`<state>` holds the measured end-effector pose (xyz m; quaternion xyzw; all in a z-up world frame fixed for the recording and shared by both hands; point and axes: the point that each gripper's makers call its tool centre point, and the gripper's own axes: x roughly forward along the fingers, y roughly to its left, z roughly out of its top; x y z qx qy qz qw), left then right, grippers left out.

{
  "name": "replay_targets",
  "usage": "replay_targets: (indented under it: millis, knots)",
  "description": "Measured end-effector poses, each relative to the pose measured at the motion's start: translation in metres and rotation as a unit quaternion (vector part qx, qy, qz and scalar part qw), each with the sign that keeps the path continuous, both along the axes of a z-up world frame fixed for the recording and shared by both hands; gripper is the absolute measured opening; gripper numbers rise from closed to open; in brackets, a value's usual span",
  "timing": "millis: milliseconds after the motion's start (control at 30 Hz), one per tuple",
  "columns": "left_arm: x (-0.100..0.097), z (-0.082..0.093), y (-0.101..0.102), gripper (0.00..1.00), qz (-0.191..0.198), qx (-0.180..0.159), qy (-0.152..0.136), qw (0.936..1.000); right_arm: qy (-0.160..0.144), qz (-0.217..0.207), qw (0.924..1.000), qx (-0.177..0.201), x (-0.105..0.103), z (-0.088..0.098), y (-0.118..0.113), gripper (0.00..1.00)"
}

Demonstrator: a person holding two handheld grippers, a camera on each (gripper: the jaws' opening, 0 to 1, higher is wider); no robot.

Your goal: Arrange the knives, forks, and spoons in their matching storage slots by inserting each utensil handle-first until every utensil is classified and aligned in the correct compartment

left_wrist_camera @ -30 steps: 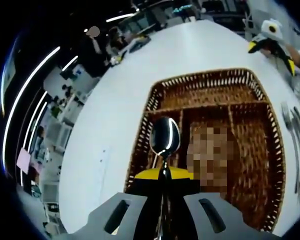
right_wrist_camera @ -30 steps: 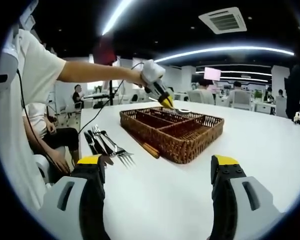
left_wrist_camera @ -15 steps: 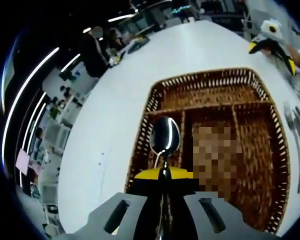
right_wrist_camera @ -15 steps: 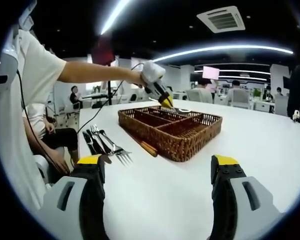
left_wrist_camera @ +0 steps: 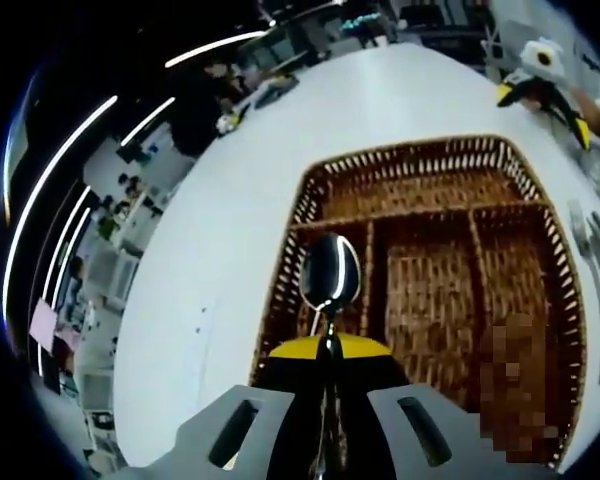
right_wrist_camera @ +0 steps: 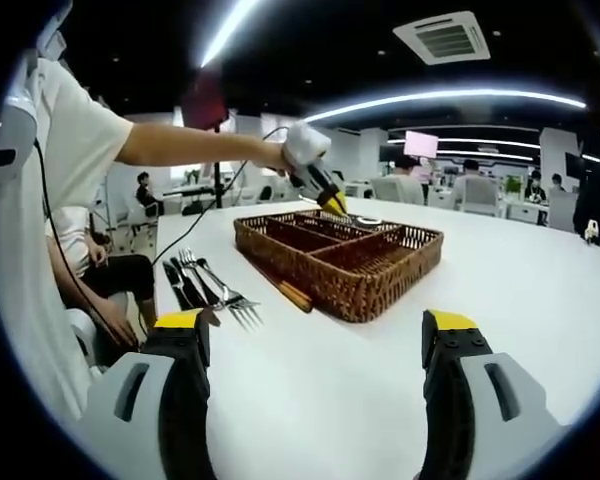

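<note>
Left gripper view: we hold a spoon (left_wrist_camera: 329,275) tight in our left gripper (left_wrist_camera: 328,352). The yellow tips are closed on its thin neck, and the shiny bowl sticks out past them. The handle runs back between the jaws, so we cannot see its end. The spoon's long line points straight ahead, the same way the gripper points.

Under the spoon is the brown woven basket (left_wrist_camera: 310,188) on the white table (left_wrist_camera: 220,230). It has three long slots side by side and one slot lying across their far ends. The spoon hangs over the outer long slot, next to the basket's side wall, and its long line runs the same way as that slot. We think the next move turns on this: the spoon only needs to go down, not turn. We cannot tell how high it is above the slot.

In the right gripper view, our right gripper (right_wrist_camera: 315,345) is wide apart and holds nothing. It is well away from the basket, over the table edge near us. Forks and knives (right_wrist_camera: 205,290) lie on the table just beside the basket, on the person's side. The left gripper is the one at the basket.
</note>
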<state>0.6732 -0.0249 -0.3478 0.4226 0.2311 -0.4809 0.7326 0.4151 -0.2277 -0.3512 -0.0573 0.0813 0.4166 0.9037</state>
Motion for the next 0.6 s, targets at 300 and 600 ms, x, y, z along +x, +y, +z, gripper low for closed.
replay_targets:
  millis: [300, 600]
  knots:
    - [0.002, -0.007, -0.001, 0.03, -0.008, 0.000, 0.005, 1.0000, 0.003, 0.000, 1.0000, -0.002, 0.001, -0.001, 0.001, 0.91]
    - [0.002, -0.013, 0.000, 0.03, -0.008, -0.001, 0.010, 0.9999, 0.006, -0.001, 1.0000, -0.002, 0.005, -0.004, 0.000, 0.91]
